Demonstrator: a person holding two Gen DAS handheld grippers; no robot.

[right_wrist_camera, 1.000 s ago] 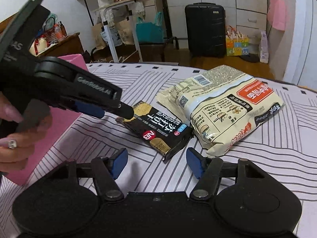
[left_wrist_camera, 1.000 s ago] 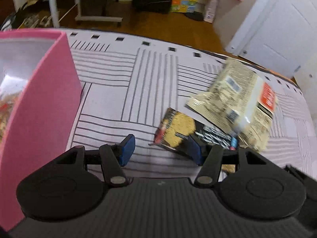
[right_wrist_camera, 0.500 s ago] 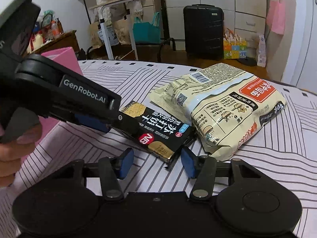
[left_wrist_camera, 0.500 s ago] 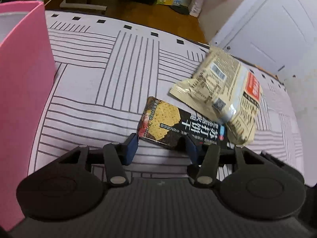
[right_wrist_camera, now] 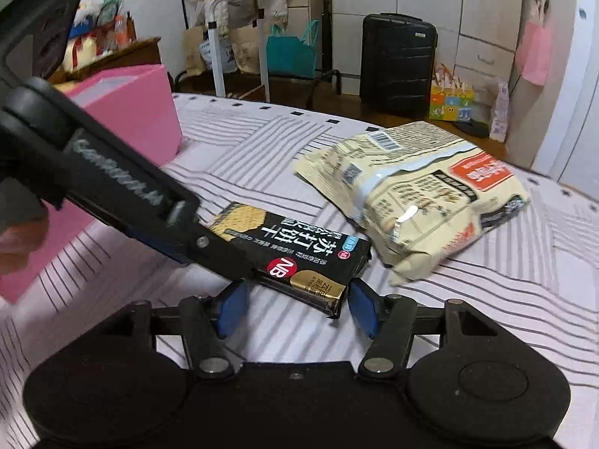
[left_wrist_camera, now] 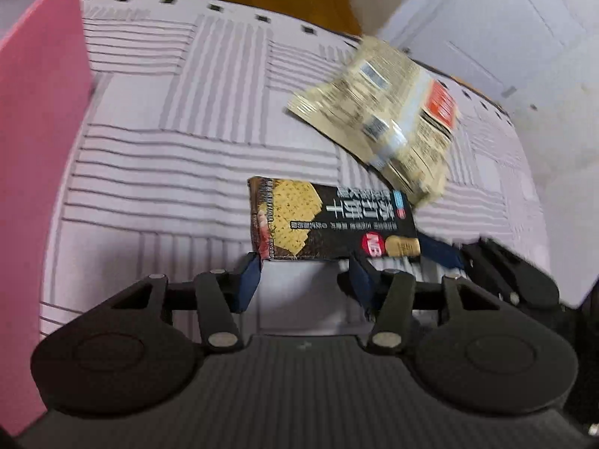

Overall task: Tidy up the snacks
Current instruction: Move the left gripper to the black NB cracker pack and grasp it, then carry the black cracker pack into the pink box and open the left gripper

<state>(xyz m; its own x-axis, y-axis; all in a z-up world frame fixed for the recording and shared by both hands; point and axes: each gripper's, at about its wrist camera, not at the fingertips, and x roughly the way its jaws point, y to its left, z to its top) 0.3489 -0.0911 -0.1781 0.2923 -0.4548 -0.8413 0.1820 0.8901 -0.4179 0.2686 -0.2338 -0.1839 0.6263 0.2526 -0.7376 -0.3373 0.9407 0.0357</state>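
A black cracker pack (left_wrist_camera: 329, 220) lies flat on the striped cloth; it also shows in the right wrist view (right_wrist_camera: 299, 247). My left gripper (left_wrist_camera: 303, 280) is open, its blue pads at the pack's near long edge, not closed on it. My right gripper (right_wrist_camera: 295, 308) is open, its pads straddling the pack's near end without gripping it. The left gripper (right_wrist_camera: 112, 183) crosses the right wrist view and reaches the pack's left side. A beige snack bag (left_wrist_camera: 389, 127) lies beyond the pack, also seen in the right wrist view (right_wrist_camera: 419, 191). A pink box (left_wrist_camera: 33, 142) stands at the left.
The striped tablecloth (left_wrist_camera: 168, 172) covers the table. The pink box also shows at left in the right wrist view (right_wrist_camera: 127, 116). Beyond the table edge are a black suitcase (right_wrist_camera: 397, 63), a rolling side table (right_wrist_camera: 280, 7) and a white door (left_wrist_camera: 505, 37).
Both grippers have moved in on the black cracker pack. The left one now has its pads at the pack's edge, and the right one now straddles its near end.
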